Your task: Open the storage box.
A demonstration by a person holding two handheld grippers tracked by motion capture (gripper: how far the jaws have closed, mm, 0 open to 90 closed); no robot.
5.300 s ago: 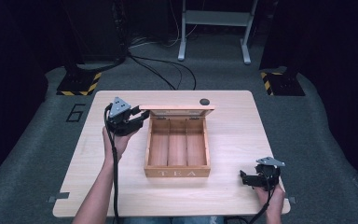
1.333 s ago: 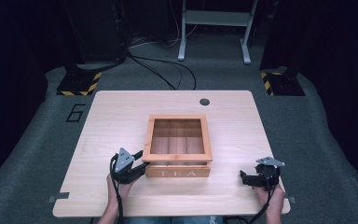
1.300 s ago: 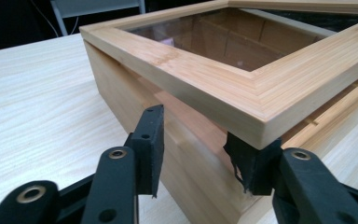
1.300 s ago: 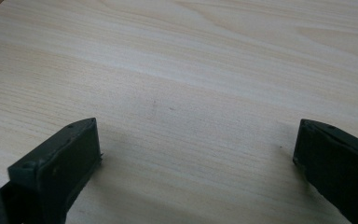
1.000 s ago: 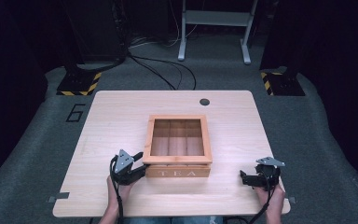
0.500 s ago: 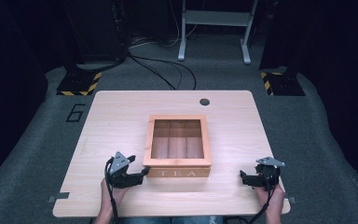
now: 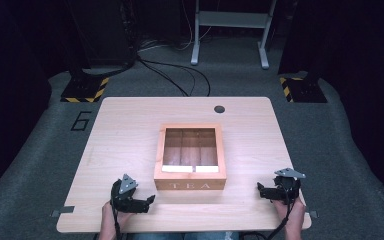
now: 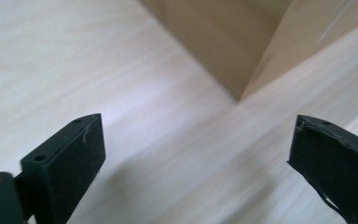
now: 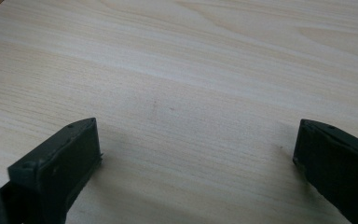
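A wooden box (image 7: 190,185) marked TEA stands in the middle of the table, its windowed lid (image 7: 190,149) down flat. Compartments and pale packets show through the window. My left gripper (image 7: 150,200) lies low near the table's front edge, just left of the box's front left corner and apart from it. Its jaws have just been opening and nothing is between them. In the left gripper view, the left gripper (image 8: 196,154) frames bare tabletop, with the box corner (image 8: 242,56) ahead. My right gripper (image 7: 260,189) rests open at the front right, and the right gripper (image 9: 196,154) holds nothing.
The light wooden table (image 7: 130,135) has a round black cable hole (image 7: 219,108) near its far edge. Beyond it lie a dark floor, cables (image 7: 170,75) and a metal stand (image 7: 230,30). The person's hands come in at the front edge.
The lid, held up by the left gripper several seconds ago, now lies shut. Over the last second the left gripper let go, opened, and drew back toward the front left.
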